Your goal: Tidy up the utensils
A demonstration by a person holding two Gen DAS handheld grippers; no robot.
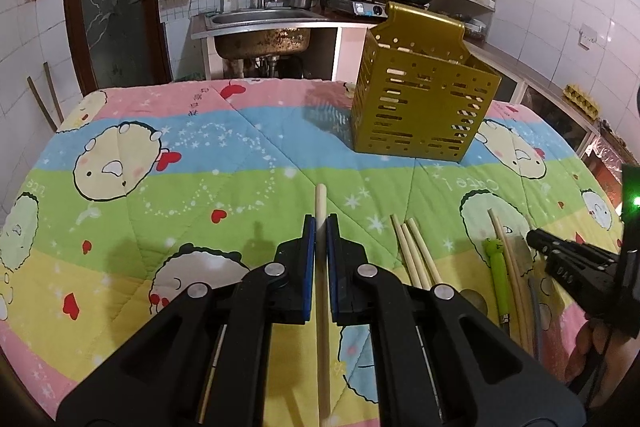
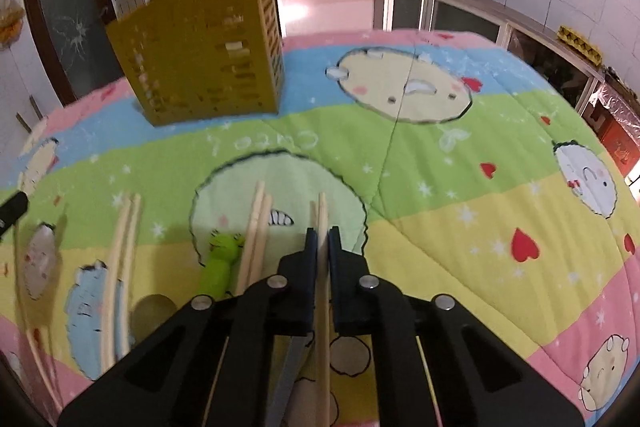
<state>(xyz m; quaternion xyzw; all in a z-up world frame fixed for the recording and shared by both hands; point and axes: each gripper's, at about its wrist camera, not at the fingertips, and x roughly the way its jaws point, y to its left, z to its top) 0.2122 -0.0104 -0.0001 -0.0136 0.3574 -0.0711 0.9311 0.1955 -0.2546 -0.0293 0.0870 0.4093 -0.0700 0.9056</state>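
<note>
at six o'clock on the quilted worktop, the left gripper and right gripper each have jaws clamped on one chopstick. pickup looks done; next, carry both toward the gold holder at one o'clock and drop them in upright.

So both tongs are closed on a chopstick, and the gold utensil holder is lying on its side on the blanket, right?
Not quite: the gold utensil holder stands upright on the blanket, as the left wrist view shows. Both the left tongs and right tongs are closed on a chopstick.
</note>
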